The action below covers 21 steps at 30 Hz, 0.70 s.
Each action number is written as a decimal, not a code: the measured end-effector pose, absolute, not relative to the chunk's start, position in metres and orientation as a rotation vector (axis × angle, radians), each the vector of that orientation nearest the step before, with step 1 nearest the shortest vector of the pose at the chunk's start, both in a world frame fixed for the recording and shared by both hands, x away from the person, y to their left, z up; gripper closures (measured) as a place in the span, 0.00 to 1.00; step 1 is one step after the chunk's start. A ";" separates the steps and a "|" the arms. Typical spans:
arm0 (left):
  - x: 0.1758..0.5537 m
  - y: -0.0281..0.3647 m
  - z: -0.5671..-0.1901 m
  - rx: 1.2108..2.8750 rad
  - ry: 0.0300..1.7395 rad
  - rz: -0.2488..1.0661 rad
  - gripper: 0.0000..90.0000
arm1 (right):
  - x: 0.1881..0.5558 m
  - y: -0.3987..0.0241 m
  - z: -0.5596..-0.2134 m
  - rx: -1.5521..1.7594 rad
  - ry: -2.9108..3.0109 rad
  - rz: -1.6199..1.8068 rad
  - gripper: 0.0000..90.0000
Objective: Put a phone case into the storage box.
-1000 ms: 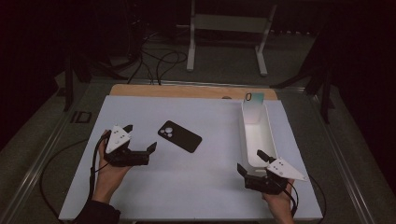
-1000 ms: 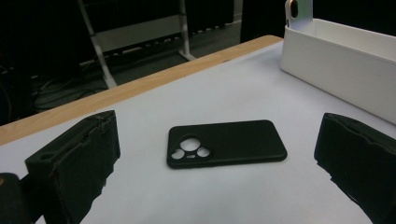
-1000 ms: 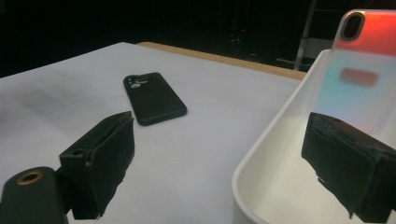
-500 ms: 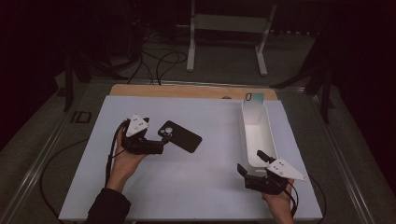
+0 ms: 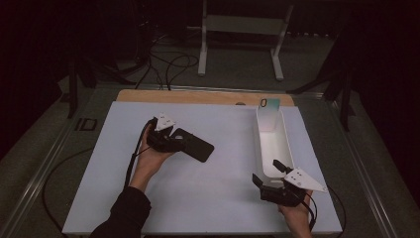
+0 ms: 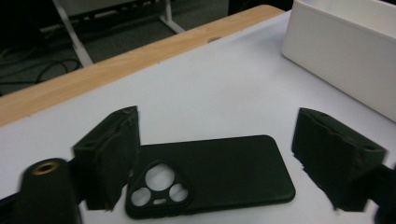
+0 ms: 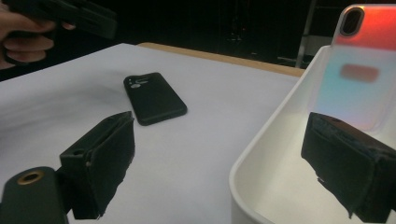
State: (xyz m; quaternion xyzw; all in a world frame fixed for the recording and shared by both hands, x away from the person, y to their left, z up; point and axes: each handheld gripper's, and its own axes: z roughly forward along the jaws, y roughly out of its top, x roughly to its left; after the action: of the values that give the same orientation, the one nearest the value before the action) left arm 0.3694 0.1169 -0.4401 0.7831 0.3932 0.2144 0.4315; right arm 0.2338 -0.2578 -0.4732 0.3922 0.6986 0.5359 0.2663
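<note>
The left tongs point(image 6: 215, 158) have just been closing around the black case point(image 6: 219, 179), which is lying flat on the table point(image 5: 223, 198), pads not yet pressing. The right tongs point(image 7: 224, 163) are standing open, empty, at the tray point(image 5: 275, 144) end.

A long white tray point(image 5: 288, 148) sits at the right side of the white counter point(image 5: 228, 198), and a pale iridescent phone case point(image 5: 269, 113) leans upright at its far end. Beyond the counter's wooden edge point(image 5: 198, 96), cables point(image 5: 168, 64) lie beside a white metal stand point(image 5: 242, 29) on the floor.
</note>
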 end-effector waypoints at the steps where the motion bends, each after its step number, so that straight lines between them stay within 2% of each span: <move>1: 0.369 0.117 -0.440 1.953 0.980 0.534 0.27 | 0.234 -0.258 -0.473 1.059 1.886 1.447 0.11; 3: 0.374 0.113 -0.445 1.957 0.985 0.514 0.29 | 0.234 -0.258 -0.473 1.058 1.885 1.451 0.11; 8: 0.382 0.105 -0.453 1.961 0.996 0.478 0.48 | 0.234 -0.259 -0.473 1.062 1.884 1.451 0.11; 9: 0.387 0.099 -0.461 1.991 0.992 0.440 0.55 | 0.233 -0.259 -0.473 1.061 1.883 1.453 0.11; 13: 0.391 0.093 -0.471 2.027 0.987 0.419 0.67 | 0.233 -0.259 -0.473 1.063 1.880 1.455 0.11; 15: 0.394 0.089 -0.479 2.047 0.988 0.387 0.70 | 0.233 -0.259 -0.473 1.064 1.880 1.456 0.11; 16: 0.394 0.087 -0.482 2.054 0.991 0.374 0.77 | 0.233 -0.259 -0.473 1.062 1.881 1.456 0.11; 20: 0.397 0.082 -0.490 2.067 1.000 0.355 0.88 | 0.233 -0.258 -0.473 1.059 1.881 1.457 0.11; 21: 0.399 0.080 -0.493 2.066 1.010 0.346 0.88 | 0.233 -0.258 -0.473 1.059 1.882 1.459 0.11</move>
State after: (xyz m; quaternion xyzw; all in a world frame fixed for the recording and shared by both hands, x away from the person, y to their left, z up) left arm 0.3991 0.0802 -0.4927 0.8154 0.3986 0.1367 0.3970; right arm 0.2334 -0.2581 -0.4728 0.3919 0.6964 0.5398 0.2648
